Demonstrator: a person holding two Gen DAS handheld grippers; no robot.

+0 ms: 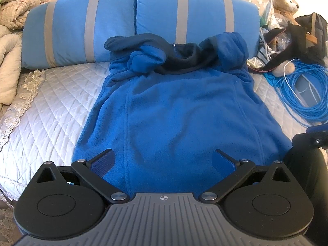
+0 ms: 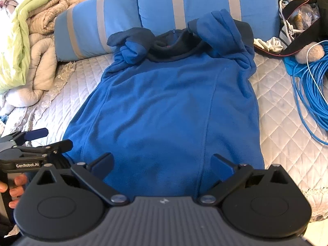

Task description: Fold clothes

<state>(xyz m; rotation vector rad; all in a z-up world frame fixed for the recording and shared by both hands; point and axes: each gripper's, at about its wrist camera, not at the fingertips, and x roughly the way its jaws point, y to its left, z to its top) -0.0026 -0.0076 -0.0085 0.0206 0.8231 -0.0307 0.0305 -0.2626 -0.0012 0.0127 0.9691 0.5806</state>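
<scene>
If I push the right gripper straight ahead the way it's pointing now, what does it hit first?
The right gripper, jaws open, points along the blue fleece jacket spread on the quilted bedspread. It would likely meet the jacket's body first; height above the fabric is unclear.

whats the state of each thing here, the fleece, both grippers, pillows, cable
fleece jacket: lying flat on the bed, both sleeves folded in near the collar, body not yet folded
left gripper: jaws open, empty, at the jacket's near hem
right gripper: jaws open, empty, at the near hem
pillows: two, propped side by side behind the jacket
blue cable: loosely coiled on the bed beside the jacket
</scene>
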